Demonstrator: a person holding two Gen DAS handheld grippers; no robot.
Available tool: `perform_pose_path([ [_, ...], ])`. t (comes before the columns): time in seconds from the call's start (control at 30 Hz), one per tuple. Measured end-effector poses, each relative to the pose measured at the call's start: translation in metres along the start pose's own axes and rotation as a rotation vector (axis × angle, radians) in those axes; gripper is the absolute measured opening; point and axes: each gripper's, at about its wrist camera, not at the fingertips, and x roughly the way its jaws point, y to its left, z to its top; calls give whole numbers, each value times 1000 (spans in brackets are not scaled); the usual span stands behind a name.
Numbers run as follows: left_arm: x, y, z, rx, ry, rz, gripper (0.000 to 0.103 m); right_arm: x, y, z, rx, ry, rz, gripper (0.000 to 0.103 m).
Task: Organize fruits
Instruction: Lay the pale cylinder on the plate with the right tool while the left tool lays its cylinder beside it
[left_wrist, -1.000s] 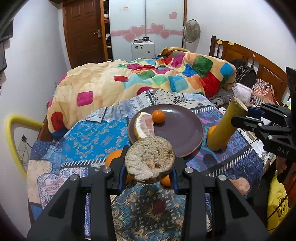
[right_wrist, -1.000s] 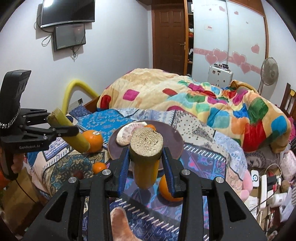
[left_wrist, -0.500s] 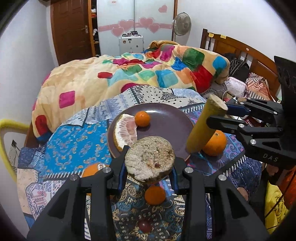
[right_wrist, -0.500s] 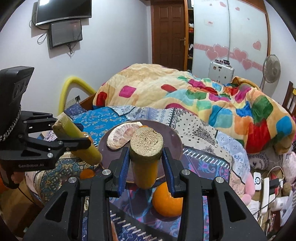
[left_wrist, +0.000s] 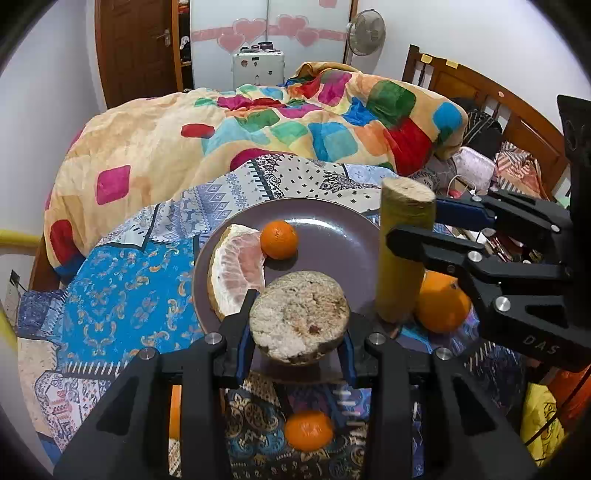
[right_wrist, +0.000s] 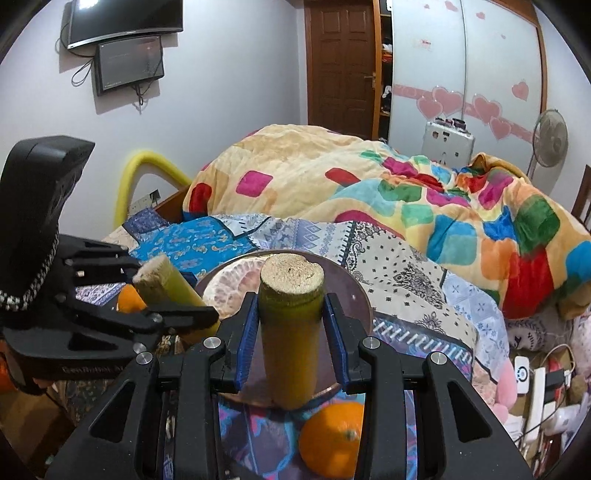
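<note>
Left wrist view: left tongs (left_wrist: 299, 328) pinch a cut sugarcane piece (left_wrist: 299, 319) end-on, pale fibrous cut face toward the camera, held over the near rim of the brown plate (left_wrist: 332, 236). On the plate: a peeled pomelo wedge (left_wrist: 238, 267) at the left side and a small tangerine (left_wrist: 279, 239) touching its upper end. Right tongs (left_wrist: 410, 229) come in from the right, clamped on a second sugarcane stick (left_wrist: 402, 254) that stands nearly upright at the plate's right edge. A large orange (left_wrist: 441, 304) sits on the patterned bedsheet (left_wrist: 122, 295) just beside that stick's lower end, off the plate. Another small tangerine (left_wrist: 308, 430) lies on the sheet below the left tongs, between the arms. Part of one more orange fruit (left_wrist: 175, 410) shows behind the left finger.

Right wrist view: right tongs (right_wrist: 291, 332) grip the second sugarcane stick (right_wrist: 290, 332) upright, blue pads (right_wrist: 247, 336) pressed on both sides, lower end at the near rim of the plate (right_wrist: 354, 291). Large orange (right_wrist: 330, 439) on the sheet just below it. Left tongs (right_wrist: 177, 306) at left hold the first cane piece (right_wrist: 166, 286) tilted over the plate's left side, pomelo wedge (right_wrist: 232, 286) behind it. Colourful blanket (right_wrist: 406, 192) is heaped on the bed beyond.
</note>
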Motion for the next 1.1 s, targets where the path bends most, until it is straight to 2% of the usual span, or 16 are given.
perform_pose_path([
  [0.23,14,4,15,3,17,4,38,26,-16,6,64,29,33,32],
  [0.43,23,3,25,4,5,31,39,42,-20,6,65,62,-1,35],
  [0.57,35,3,25,7,35,30,40,47,-25,3,61,90,2,36],
  [0.9,42,8,17,-3,54,52,46,38,-28,-7,46,89,-22,36],
  [1.1,22,9,13,0,5,68,47,22,-21,-10,13,61,-59,37],
])
